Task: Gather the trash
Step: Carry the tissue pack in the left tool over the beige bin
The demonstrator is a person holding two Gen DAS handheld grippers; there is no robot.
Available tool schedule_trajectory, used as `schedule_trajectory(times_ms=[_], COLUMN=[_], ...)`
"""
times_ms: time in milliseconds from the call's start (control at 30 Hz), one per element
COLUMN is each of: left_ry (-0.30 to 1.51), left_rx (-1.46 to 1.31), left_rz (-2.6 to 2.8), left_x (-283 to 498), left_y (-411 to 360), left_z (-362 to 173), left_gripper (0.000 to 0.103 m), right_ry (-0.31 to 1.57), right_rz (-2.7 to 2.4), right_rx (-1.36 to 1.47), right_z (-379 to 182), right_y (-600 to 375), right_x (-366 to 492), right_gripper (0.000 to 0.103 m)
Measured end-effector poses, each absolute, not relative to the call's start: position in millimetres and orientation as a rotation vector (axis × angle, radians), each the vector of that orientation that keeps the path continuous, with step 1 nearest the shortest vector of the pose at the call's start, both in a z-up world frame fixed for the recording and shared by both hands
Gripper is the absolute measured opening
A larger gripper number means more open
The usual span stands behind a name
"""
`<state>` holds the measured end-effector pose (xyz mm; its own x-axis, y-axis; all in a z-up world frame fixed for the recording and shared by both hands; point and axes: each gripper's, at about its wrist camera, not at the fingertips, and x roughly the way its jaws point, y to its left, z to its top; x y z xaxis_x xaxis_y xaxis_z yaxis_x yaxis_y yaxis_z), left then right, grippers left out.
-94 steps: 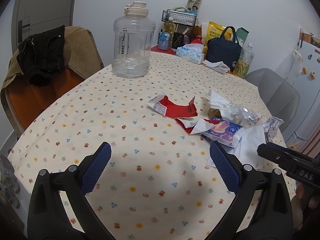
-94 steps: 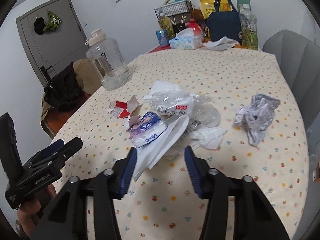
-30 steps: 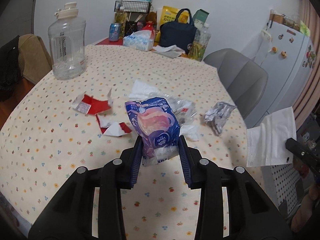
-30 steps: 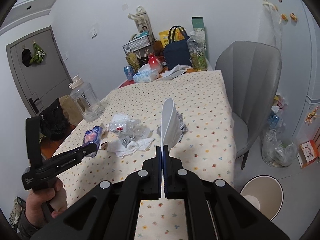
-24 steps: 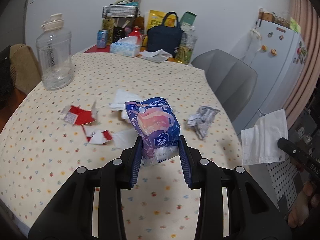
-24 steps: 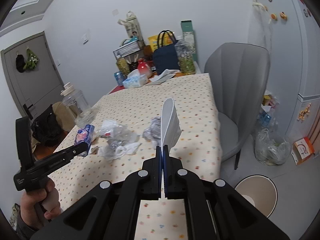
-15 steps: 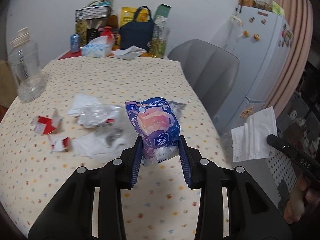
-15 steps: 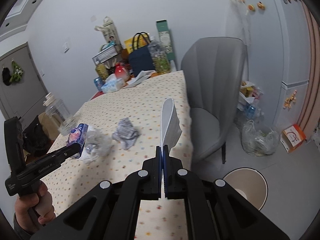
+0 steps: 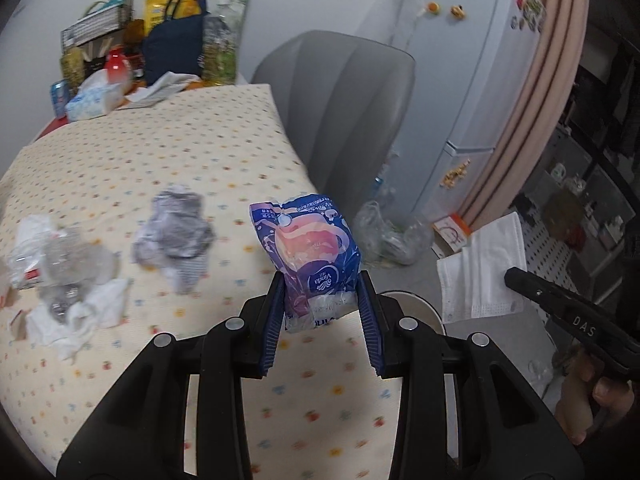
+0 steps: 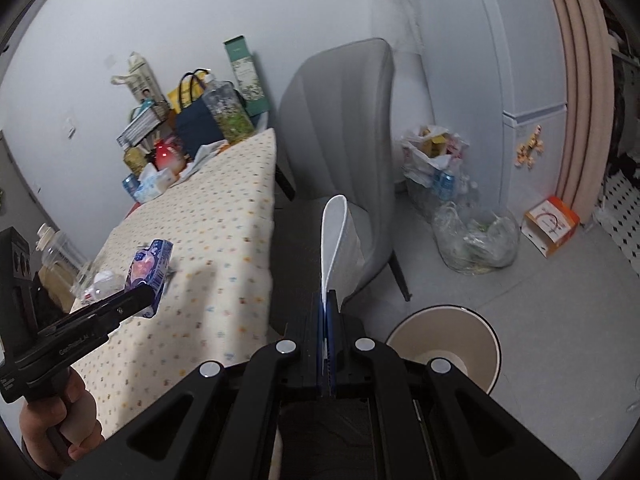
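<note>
Right wrist: my right gripper (image 10: 326, 312) pinches mask (image 10: 336, 240), left gripper (image 9: 322, 312) pinches wrapper (image 9: 308, 252); carrying; next, over bin (image 10: 444, 344), release.

Crumpled wrapper (image 9: 176, 220) and plastic scraps (image 9: 60, 264) lie on the table (image 9: 168, 152) at left; chair (image 9: 344, 108) behind; bin (image 10: 444, 344) at lower right.
</note>
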<state>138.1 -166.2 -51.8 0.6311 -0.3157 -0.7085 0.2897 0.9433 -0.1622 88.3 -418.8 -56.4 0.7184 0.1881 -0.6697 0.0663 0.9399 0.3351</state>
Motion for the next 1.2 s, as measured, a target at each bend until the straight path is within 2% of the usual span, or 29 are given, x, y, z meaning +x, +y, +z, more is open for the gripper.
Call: schedule_trajectory(times_ms=[367,567,633,667,700,933,1100,1200], left_ry=[0.905,0.950,0.958,0.961,0.962,0.989,1.004,1.009], left_rx=[0.031,0.058,0.068,0.074,0.078,0.097,0.122,0.142], left_rz=[-0.427,-0.437,-0.441,-0.444,-0.448,-0.486,-0.550,-0.594], left_x=[171,182,184,185,185,193,192,191], left_y=[-237,-260,-266,-270,-274,-296,-326,-347], left_z=[-81,-96,-99,-99,-100,-108,-111,-112], left_gripper=[0.036,0.036,0.036,0.036,0.036,0.036,0.036,0.036], right_ry=[0.857,0.905,0.936,0.937,0.921,0.908,0.865,0.837], right_rz=[-0.028,-0.044,-0.060,-0.068,-0.097,-0.176,-0.252,-0.292], right_rx=[0.444,0.485,0.516,0.526,0.529,0.559,0.559,0.561], right_z=[-114,-151,-167,-170,-172,-176,-164,-156], right_y=[-477,-497,-504,-507,-512,-544,-569,-583], right_x=[103,117,122,122,119,103,83,73], right_gripper=[0.003,0.008,0.027,0.053,0.059,0.059,0.071,0.074])
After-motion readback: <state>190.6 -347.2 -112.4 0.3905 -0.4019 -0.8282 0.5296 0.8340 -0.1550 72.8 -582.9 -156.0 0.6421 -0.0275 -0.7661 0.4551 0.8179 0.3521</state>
